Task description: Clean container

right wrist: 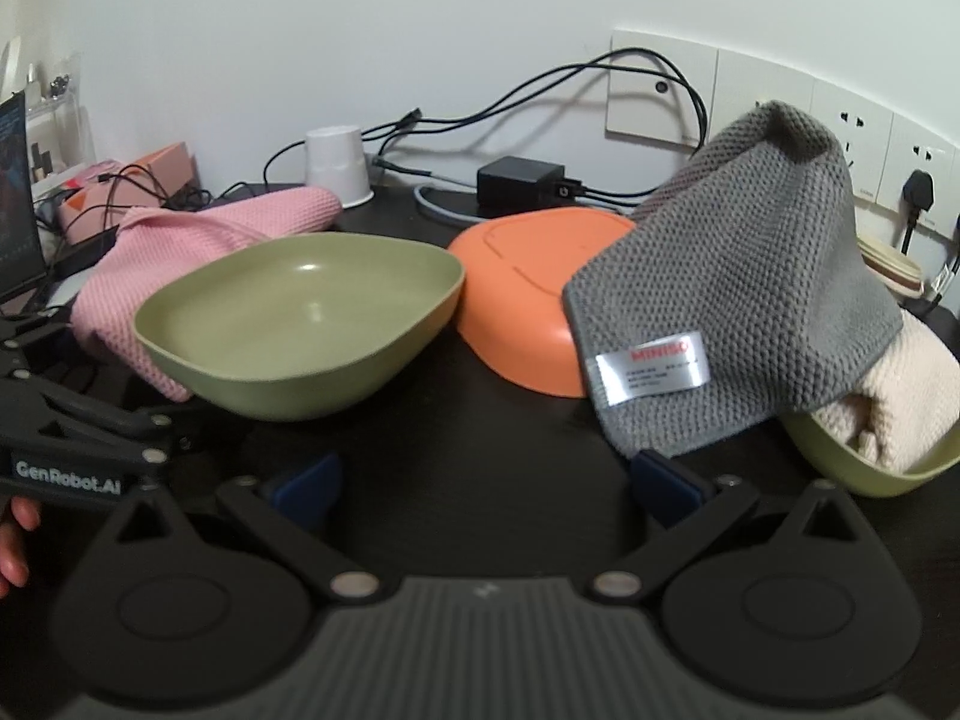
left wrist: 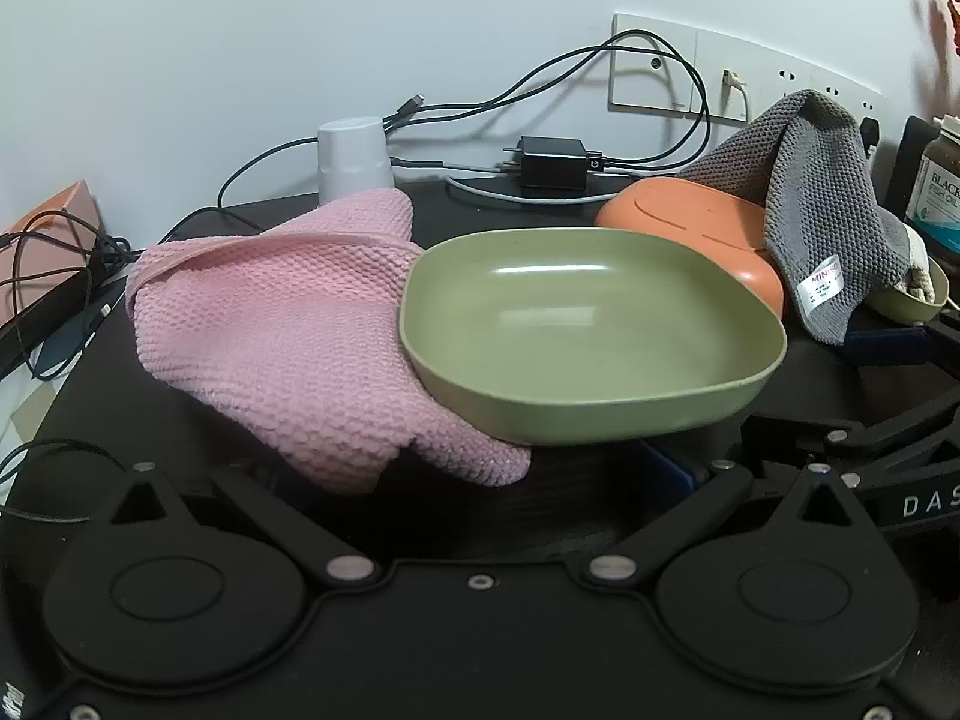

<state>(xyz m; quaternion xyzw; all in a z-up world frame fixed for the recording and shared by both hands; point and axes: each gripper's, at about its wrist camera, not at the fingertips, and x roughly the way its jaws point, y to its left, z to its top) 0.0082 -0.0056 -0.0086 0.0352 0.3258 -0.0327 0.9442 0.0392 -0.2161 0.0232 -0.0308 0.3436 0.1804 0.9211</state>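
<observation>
The right gripper [right wrist: 480, 480] stands spread wide with nothing between its blue pads. The left gripper [left wrist: 480, 480] is half hidden by the green bowl [left wrist: 591, 330] at frame centre, so its grip cannot be told. Only the right view shows a cream cloth [right wrist: 900, 396] at right.
</observation>
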